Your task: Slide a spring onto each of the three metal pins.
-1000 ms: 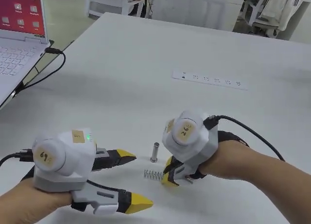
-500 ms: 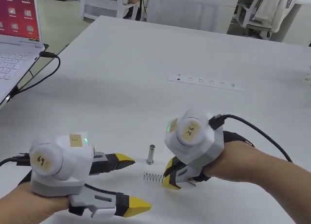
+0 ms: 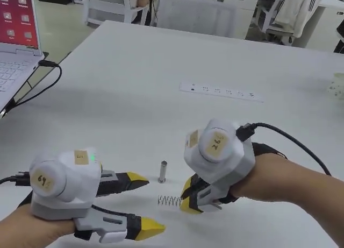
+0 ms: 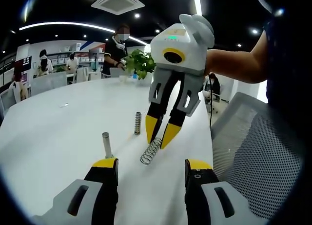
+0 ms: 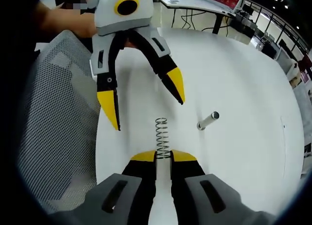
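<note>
A bare metal pin [image 3: 162, 171] stands upright on the white table [image 3: 161, 70] between my two grippers. My right gripper [image 3: 188, 197] is shut on one end of a loose spring [image 3: 169, 200]. The spring sticks out leftward, low over the table, just in front of the pin. In the right gripper view the spring [image 5: 162, 137] runs straight out from the right gripper [image 5: 163, 155], with the pin [image 5: 208, 120] to its right. My left gripper [image 3: 145, 202] is open and holds nothing. In the left gripper view a second pin [image 4: 137, 123] further back carries a spring.
An open laptop [image 3: 16, 33] with a black cable [image 3: 37, 84] sits at the table's left edge. A white power strip [image 3: 220, 91] lies mid-table. Chairs stand beyond the far edge, and a mesh chair [image 4: 258, 152] is close to me.
The head camera has shifted, so the whole scene sits a little differently. Both grippers, the spring and the pin keep much the same places relative to each other.
</note>
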### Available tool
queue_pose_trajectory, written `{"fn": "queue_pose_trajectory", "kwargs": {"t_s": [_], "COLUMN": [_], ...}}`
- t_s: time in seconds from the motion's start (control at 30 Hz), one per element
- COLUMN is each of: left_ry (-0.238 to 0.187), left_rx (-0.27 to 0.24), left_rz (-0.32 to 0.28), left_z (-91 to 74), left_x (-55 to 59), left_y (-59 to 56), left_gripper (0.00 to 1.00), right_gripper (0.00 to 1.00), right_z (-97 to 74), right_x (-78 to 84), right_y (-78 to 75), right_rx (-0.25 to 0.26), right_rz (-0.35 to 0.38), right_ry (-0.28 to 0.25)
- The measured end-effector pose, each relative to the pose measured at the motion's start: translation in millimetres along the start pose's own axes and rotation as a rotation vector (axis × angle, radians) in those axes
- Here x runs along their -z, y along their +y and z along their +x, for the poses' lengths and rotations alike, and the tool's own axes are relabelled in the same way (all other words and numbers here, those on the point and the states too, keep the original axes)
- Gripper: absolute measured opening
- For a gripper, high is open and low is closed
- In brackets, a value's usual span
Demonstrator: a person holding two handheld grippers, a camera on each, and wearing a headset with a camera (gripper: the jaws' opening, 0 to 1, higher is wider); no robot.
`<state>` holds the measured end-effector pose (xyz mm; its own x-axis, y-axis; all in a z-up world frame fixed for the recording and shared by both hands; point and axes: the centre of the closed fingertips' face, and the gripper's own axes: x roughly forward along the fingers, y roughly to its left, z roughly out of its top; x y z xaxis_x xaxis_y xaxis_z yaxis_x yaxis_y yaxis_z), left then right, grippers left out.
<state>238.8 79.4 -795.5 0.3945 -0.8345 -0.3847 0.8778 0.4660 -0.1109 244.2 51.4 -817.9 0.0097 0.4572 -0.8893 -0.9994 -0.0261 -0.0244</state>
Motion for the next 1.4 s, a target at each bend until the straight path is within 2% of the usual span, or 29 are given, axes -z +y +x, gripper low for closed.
{"fn": "queue_pose_trajectory", "kwargs": {"t_s": [0.7,1.4], "left_ry": [-0.014,-0.021], "left_rx": [0.051,0.091], "left_rz": [0.052,0.092], "left_z": [5.6,6.8], "left_x": [-8.5,-9.2], "left_y": [-11.2,-19.5], "left_gripper": [0.29,0.12], "right_gripper": [0.08,0.08], "right_z": [-11.9,-14.4], "right_x": [-1.6,-3.8], "right_y": [10.6,17.4], "right_rx": [-0.016,-0.046], "right_rz": [-0.037,-0.07], "right_ry": [-0.006,-0.014]}}
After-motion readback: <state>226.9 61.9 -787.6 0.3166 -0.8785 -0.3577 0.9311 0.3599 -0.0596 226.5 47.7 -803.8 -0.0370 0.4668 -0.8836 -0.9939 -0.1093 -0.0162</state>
